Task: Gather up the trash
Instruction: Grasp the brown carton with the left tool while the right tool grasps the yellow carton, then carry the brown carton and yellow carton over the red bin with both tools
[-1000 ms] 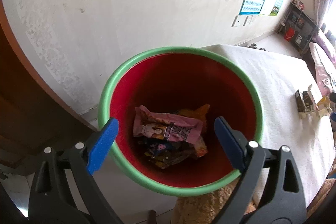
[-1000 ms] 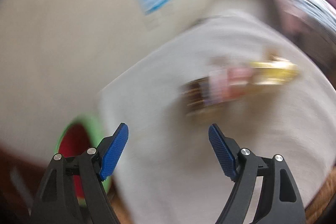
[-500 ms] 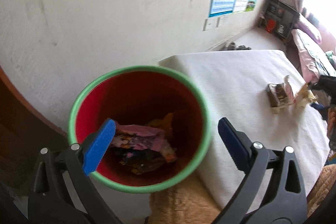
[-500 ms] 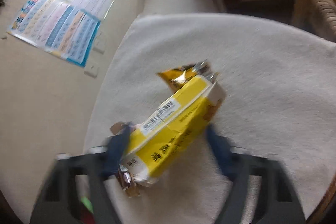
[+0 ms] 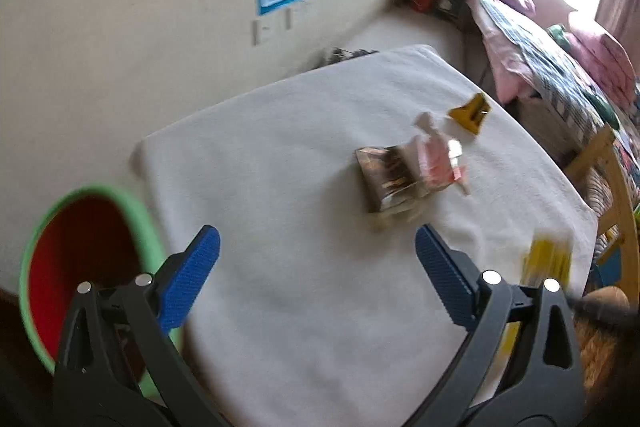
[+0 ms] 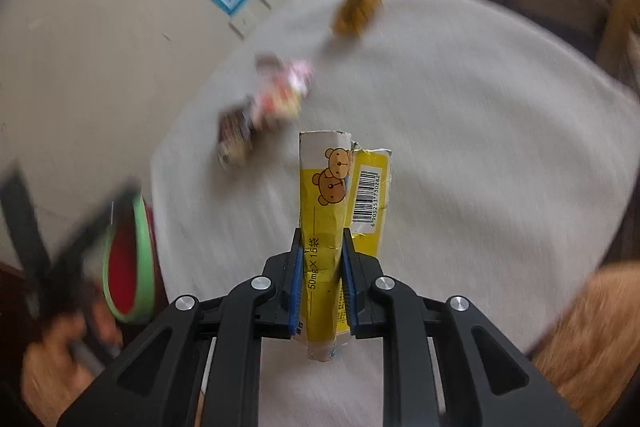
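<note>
A flattened yellow box (image 6: pixel 325 227) is being pinched between the blue pads of the right gripper (image 6: pixel 321 291); its jaws have just been closing and are now being pressed tight against the crushed cardboard, with most of the box sticking out beyond the fingertips. The box is being held above the white cloth-covered table (image 6: pixel 460 147). The left gripper (image 5: pixel 316 275) is being held wide open with nothing between its pads, over the near part of the same cloth (image 5: pixel 280 167). To the left, off the table edge and lower down, the red bin with the green rim (image 5: pixel 86 259) is being shown only in part. Further out on the cloth, a crumpled brown and pink wrapper (image 5: pixel 404 171) is lying alone, and beyond it a small yellow scrap (image 5: pixel 469 113) is resting near the far edge; both are being blurred by camera motion. Several risks are being judged from here: the box is being gripped near one end, so it could be swung or slipped out if it is carried quickly toward the bin, and it could be dropped short onto the rim or the floor. The light wrapper could be pushed along the cloth rather than caught if the open jaws are brought in too flat.
</note>
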`<state>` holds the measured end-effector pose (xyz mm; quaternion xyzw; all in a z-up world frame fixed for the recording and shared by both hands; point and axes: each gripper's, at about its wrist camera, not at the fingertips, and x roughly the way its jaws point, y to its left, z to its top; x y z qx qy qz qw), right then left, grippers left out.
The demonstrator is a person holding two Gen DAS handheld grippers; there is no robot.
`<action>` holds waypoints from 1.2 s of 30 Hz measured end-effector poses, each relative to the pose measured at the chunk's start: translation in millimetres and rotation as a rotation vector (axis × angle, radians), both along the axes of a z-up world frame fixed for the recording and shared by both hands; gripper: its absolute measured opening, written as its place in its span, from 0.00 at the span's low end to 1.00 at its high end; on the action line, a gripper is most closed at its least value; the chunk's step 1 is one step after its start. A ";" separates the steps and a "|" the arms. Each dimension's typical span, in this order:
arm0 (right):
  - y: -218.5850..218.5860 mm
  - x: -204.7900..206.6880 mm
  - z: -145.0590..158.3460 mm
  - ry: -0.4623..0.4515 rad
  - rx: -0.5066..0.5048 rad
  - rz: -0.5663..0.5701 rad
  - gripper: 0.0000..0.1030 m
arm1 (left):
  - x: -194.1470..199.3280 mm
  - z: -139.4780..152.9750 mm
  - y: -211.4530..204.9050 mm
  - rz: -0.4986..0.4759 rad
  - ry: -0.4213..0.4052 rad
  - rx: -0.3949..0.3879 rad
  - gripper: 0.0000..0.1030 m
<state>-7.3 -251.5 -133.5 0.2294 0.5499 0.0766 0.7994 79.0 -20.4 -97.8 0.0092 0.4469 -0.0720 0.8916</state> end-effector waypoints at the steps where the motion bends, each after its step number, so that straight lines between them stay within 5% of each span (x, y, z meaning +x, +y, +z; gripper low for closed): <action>1: -2.4 -2.7 -4.0 0.012 0.001 0.003 0.17 | 7.7 -3.5 -12.2 -0.021 0.005 0.005 0.91; 3: -5.3 -4.5 -5.1 0.000 0.022 0.009 0.21 | 23.7 -12.7 -34.0 -0.044 0.031 0.021 0.87; 6: -7.2 -3.2 -0.7 -0.032 -0.004 0.016 0.50 | 39.6 -23.8 -55.0 -0.036 0.071 0.024 0.82; 7: -5.6 -1.4 -0.7 -0.040 -0.004 0.021 0.51 | 42.0 -24.7 -58.0 -0.034 0.079 0.021 0.80; 11: -3.9 -0.5 -2.9 -0.046 0.002 0.042 0.53 | 61.0 -36.1 -70.0 -0.007 0.127 0.023 0.76; 16: -9.1 4.1 -9.8 -0.038 0.015 0.024 0.56 | 76.1 -56.0 -73.9 0.009 0.219 0.048 0.57; 22: -7.9 4.4 -11.4 -0.038 0.009 0.032 0.56 | 84.4 -76.1 -82.6 -0.054 0.294 0.143 0.57; 25: -5.3 6.0 -14.1 -0.024 -0.001 0.040 0.60 | 83.4 -74.6 -79.2 -0.049 0.293 0.119 0.50; 36: -4.2 9.3 -21.8 0.008 -0.017 0.035 0.61 | 21.3 -50.5 -61.8 -0.140 0.251 0.103 0.52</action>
